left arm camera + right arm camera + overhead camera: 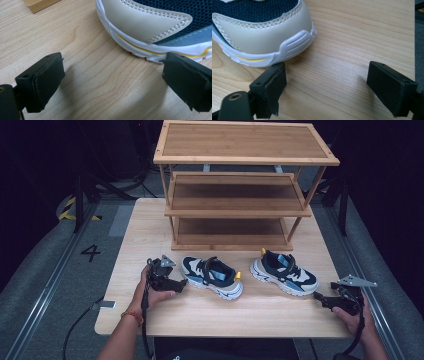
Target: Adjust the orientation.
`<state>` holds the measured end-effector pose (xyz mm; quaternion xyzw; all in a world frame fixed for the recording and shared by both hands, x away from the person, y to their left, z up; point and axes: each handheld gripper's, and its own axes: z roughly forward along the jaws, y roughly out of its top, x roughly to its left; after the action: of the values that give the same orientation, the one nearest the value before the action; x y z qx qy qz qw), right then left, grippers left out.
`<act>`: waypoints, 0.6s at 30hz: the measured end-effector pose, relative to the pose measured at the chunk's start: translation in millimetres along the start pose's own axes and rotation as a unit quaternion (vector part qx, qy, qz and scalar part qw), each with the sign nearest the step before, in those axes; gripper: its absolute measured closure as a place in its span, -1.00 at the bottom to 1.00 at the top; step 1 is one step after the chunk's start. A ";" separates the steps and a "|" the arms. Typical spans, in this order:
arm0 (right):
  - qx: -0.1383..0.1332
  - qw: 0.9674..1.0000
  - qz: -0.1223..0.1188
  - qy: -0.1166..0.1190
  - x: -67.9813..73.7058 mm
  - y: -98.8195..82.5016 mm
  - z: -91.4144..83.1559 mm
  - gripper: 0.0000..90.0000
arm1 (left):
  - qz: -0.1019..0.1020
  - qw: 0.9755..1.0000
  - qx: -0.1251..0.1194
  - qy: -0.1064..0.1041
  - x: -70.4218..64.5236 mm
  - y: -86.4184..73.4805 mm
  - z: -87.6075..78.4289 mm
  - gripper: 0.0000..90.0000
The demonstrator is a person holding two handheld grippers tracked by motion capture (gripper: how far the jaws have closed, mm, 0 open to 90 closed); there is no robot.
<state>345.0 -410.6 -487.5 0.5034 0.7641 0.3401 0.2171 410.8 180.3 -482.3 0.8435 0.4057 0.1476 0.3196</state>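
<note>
Two navy, beige and white sneakers lie on the wooden table [150, 225]. The left sneaker [212, 276] has its toe toward my left gripper [182, 284], which rests low beside it. In the left gripper view the jaws [113, 63] stand open on bare wood, and the sneaker's beige toe cap [140, 25] is just beyond the right jaw. The right sneaker [284, 272] points its toe at my right gripper [320, 298]. That gripper [327, 68] is open too, with the sneaker's toe [262, 35] just past its left jaw. Neither gripper holds anything.
A three-tier wooden shoe rack [235, 205] stands at the back of the table, its shelves bare. A corner of its foot [40, 5] is seen in the left gripper view. Grey floor with a rail and a "4" mark [90, 252] lies to the left.
</note>
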 end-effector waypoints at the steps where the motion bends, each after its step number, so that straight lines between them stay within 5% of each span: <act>1: 0.000 1.000 0.000 0.000 0.0 0.0 0.0 -0.63 | 0.000 1.000 0.001 -0.002 -0.5 -0.2 -0.7 -0.88; 6: 0.000 1.000 0.000 0.000 0.0 0.0 0.0 -0.63 | 0.017 1.000 0.011 -0.023 -11.0 -1.1 -12.4 -0.51; 8: 0.000 1.000 0.000 0.000 0.0 0.0 0.0 -0.63 | 0.019 0.999 0.009 -0.026 -15.4 -1.2 -15.7 -0.56; 9: 0.000 1.000 0.000 0.000 0.0 0.0 0.0 -0.63 | 0.022 0.999 0.008 -0.027 -21.8 -0.6 -20.9 -0.65; 12: 0.000 1.000 0.000 0.000 0.0 0.0 0.0 -0.63 | 0.035 0.998 -0.020 -0.054 -45.7 4.2 -37.7 -0.54; 18: 0.000 1.000 -0.002 0.000 -0.4 -0.1 0.0 -0.63 | 0.079 0.993 -0.042 -0.071 -82.1 18.9 -53.8 -0.41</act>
<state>345.1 -411.0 -487.7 0.5017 0.7652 0.3398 0.2175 343.1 130.1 -428.5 0.8671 0.3078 0.1289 0.3698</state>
